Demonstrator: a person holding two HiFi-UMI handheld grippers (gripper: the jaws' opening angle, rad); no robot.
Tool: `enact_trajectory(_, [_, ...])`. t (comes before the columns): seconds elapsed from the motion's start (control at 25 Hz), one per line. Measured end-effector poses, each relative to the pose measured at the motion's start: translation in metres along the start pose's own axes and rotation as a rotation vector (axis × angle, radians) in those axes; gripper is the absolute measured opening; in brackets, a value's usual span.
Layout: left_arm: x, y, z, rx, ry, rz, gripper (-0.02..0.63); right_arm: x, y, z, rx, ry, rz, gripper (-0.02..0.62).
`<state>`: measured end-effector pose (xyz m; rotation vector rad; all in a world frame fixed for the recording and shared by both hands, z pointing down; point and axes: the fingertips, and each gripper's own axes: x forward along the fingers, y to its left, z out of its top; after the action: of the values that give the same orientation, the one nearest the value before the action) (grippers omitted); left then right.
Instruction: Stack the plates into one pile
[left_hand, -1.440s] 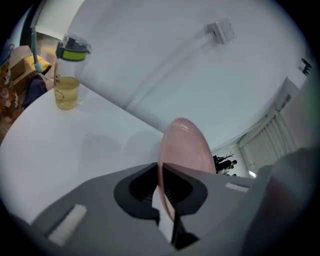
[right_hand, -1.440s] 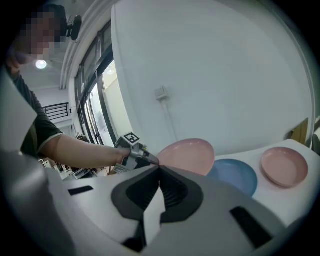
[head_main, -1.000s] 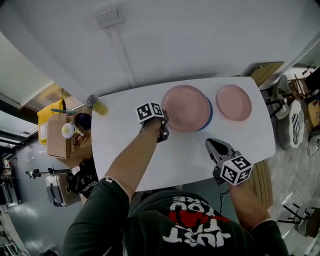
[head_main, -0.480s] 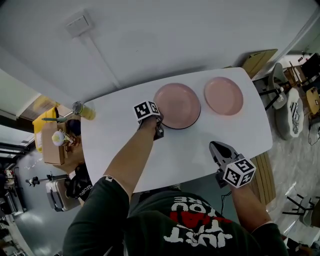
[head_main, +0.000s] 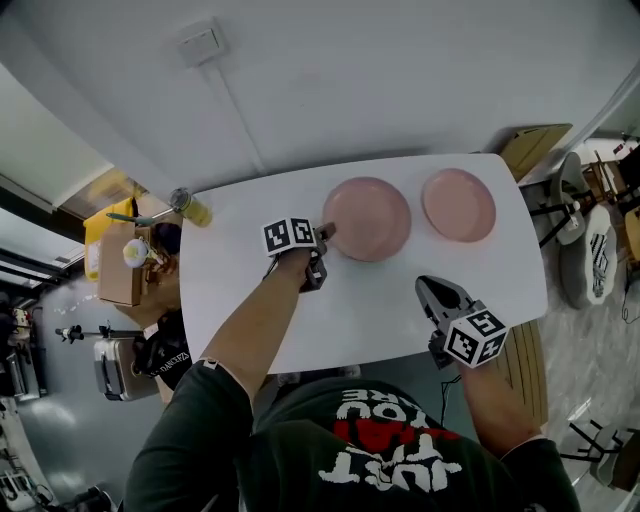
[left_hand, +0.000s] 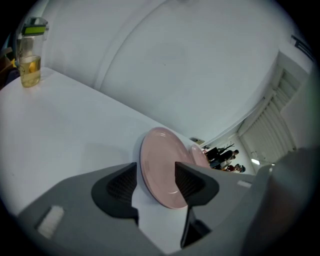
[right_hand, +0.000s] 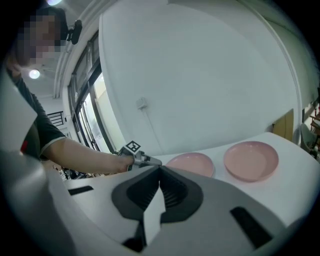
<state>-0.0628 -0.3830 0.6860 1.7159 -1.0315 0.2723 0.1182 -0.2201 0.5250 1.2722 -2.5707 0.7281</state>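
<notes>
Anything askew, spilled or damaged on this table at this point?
Nothing stands out. The left pink plate lies flat and level, and the right pink plate sits flat and apart from it. The drink bottle stands upright at the corner of the table with no spill around it. No chips or cracks show.

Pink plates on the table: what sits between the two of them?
Nothing; in the head view only a bare strip of white table separates the left plate from the right plate.
</notes>
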Motion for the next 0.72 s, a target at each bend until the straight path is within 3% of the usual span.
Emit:
enact_trajectory(0.28, [-0.120,-0.021,-0.017,0.122,-0.198,-0.200,0.208,0.004,0.018,0.012,-0.031,-0.017,0.046,-0.003])
enact_trajectory(0.32, [-0.141,-0.018,-0.021,0.131,-0.224,-0.213,0.188,0.006,0.021,0.013,-0.035,-0.018,0.046,-0.003])
enact_trajectory(0.48, [-0.215,0.006,-0.032,0.205,-0.314,-0.184,0.008,0.013,0.044,0.017,-0.060,-0.036,0.036,-0.003])
enact_trajectory(0.72, [-0.275,-0.002,-0.052,0.333,-0.346,-0.242,0.008,0.012,0.072,0.028,-0.074,-0.065,0.018,-0.003])
